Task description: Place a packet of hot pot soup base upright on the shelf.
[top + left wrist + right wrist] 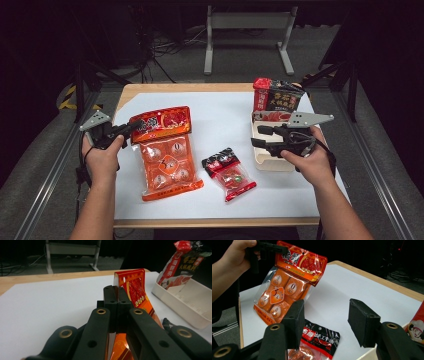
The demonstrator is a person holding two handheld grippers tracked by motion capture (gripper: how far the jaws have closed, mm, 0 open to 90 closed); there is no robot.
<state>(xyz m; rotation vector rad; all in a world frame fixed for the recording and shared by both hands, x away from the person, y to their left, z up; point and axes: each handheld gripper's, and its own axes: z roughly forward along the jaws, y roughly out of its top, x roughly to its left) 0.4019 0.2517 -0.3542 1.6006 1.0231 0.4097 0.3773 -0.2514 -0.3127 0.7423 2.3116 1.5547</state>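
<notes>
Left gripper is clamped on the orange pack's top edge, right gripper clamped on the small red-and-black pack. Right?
Half right. The left gripper does clamp the orange pack. But the right gripper is open, hovering above the small red-and-black pack with nothing between its pads, as the right gripper view shows.

mid-table white sheet (pixel 220 120): free | right: tray (pixel 272 162) blocks (with standing packet (pixel 277 96))

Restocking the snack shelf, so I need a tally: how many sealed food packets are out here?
3. The orange packet hangs from the left gripper, lifted at the table's left. The small black-and-red packet lies mid-table. The dark packet stands in the white tray; more may hide behind it.
</notes>
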